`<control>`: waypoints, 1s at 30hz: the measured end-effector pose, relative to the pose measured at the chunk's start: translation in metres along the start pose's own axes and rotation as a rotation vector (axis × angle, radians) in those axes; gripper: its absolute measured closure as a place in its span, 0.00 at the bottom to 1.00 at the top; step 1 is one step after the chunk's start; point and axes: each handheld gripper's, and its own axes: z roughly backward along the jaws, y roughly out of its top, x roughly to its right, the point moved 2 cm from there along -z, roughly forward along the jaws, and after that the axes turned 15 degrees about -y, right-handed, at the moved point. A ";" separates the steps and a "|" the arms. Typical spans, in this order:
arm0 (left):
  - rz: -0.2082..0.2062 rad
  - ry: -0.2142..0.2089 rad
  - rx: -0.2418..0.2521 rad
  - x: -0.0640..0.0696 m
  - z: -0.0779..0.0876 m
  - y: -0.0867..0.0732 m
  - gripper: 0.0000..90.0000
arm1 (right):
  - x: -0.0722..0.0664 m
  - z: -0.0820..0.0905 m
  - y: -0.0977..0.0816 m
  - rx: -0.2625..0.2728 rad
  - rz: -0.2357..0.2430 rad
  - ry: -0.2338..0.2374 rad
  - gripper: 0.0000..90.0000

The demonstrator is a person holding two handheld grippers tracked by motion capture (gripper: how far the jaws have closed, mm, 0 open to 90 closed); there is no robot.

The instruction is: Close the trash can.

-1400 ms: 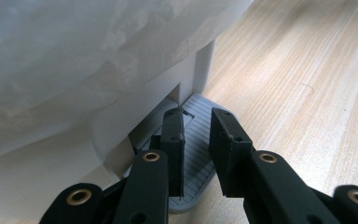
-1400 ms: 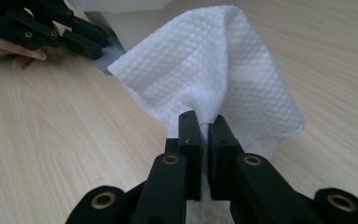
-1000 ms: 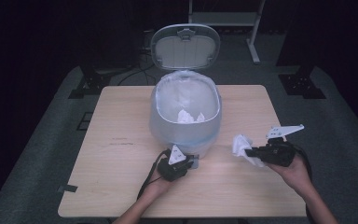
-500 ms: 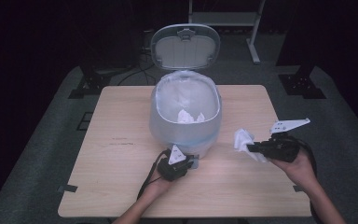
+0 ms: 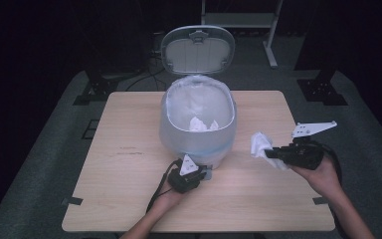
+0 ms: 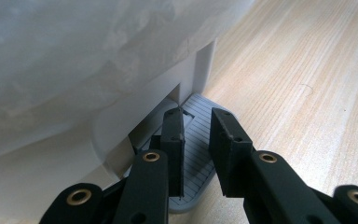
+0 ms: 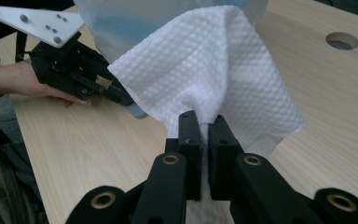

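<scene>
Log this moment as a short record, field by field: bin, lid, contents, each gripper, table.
bin: pale pedal bin with a white liner, standing mid-table
lid: lid up, tilted back
contents: crumpled white tissues inside
left gripper: left gripper jaws slightly apart, resting on the grey foot pedal at the bin's base
right gripper: right gripper shut on a white paper towel, held right of the bin
table: light wooden table
</scene>
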 end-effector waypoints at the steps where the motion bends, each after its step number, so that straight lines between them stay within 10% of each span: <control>1: 0.006 -0.003 0.005 0.000 0.000 0.000 0.84 | 0.000 0.001 0.001 0.003 0.000 0.001 0.95; 30: 0.002 -0.003 0.000 0.000 0.000 0.000 0.84 | -0.002 0.036 0.044 0.045 0.025 0.010 0.95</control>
